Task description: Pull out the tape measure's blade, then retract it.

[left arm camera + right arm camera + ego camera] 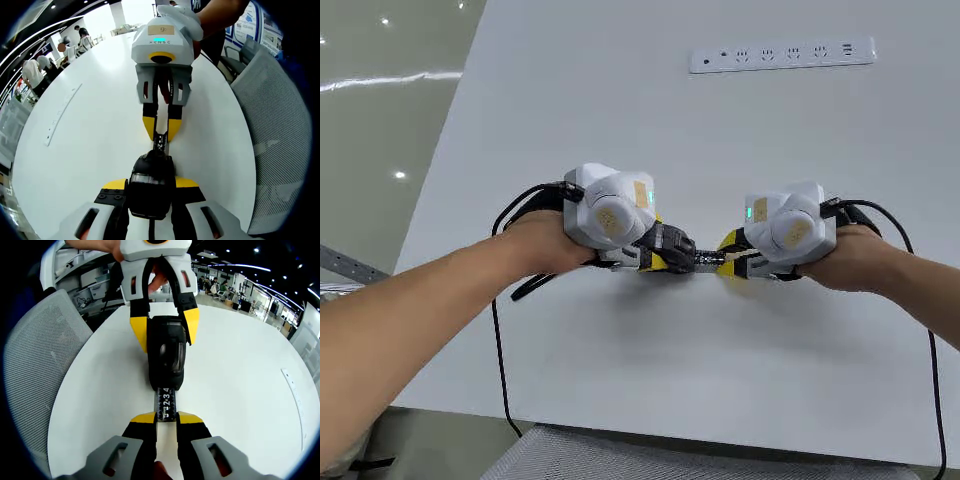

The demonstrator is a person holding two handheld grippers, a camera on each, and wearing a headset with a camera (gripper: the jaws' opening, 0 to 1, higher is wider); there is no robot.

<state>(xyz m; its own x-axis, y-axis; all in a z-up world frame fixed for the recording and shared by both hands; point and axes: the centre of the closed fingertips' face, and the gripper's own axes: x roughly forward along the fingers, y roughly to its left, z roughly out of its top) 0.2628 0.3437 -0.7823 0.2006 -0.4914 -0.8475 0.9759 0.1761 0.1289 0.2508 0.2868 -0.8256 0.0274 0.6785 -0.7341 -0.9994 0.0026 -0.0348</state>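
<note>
Forearms (420, 300) come in from 8 and 4 o'clock in the head view, each carrying a gripper over the white table (620, 380). The left gripper (655, 257) is clamped on the black-and-yellow tape measure case (672, 247). The right gripper (728, 263), at 3 o'clock from it, is pinched shut on the blade (708, 262), and a short stretch of blade shows between them. One power strip (782, 54) lies well apart at 1 o'clock. In the left gripper view the case sits gripped at 6 o'clock, and the blade runs toward 12 into the other jaws. In the right gripper view the numbered blade leaves the closed jaws at 6 o'clock and goes straight up to the case. One tape measure, two grippers. I'd judge the blade's long axis lies along the line between them, so pulling means drawing the right gripper directly away from the case.
</note>
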